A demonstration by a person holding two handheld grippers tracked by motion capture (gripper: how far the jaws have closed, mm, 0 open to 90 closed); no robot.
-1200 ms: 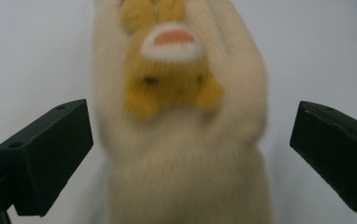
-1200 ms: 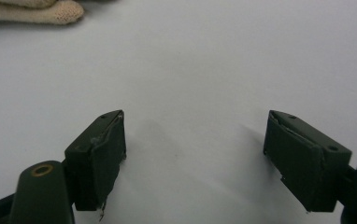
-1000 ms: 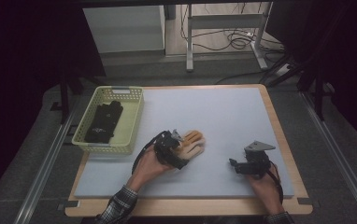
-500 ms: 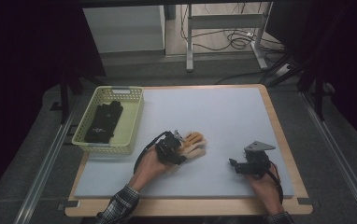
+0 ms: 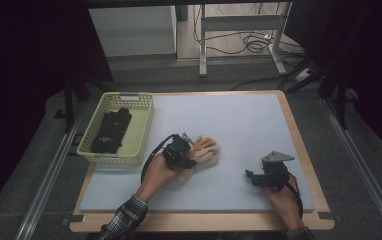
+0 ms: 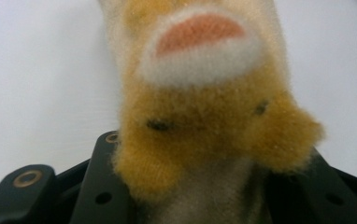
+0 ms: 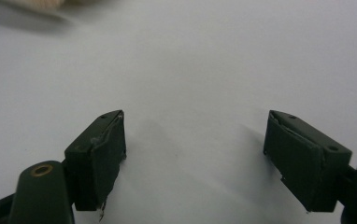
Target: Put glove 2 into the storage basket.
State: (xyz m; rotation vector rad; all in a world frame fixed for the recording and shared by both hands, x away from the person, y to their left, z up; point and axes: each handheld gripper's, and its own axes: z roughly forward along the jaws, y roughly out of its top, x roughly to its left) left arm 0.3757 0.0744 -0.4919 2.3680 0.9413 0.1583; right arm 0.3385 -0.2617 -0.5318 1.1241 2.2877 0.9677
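Observation:
A fuzzy orange and cream plush toy (image 5: 207, 150) lies at the middle of the pale mat (image 5: 239, 115). My left gripper (image 5: 183, 153) reaches it from the left, and its jaws have just been closing with the toy between them. In the left gripper view the plush toy (image 6: 200, 112) shows a white patch with a pink centre, and the black jaws of the left gripper (image 6: 214, 191) press into its lower end from both sides. My right gripper (image 5: 252, 177) rests low over the mat at the front right. In its own view the right gripper (image 7: 195, 144) stands open over bare mat.
A yellow-green mesh basket (image 5: 144, 131) with a black object (image 5: 112, 130) inside stands at the mat's left edge. The wooden table rim (image 5: 299, 145) frames the mat. Metal rails run along both sides, and cables lie on the floor behind the table.
The left gripper's jaws have closed onto the plush toy and the hand has risen slightly with it. The right gripper has stayed where it was.

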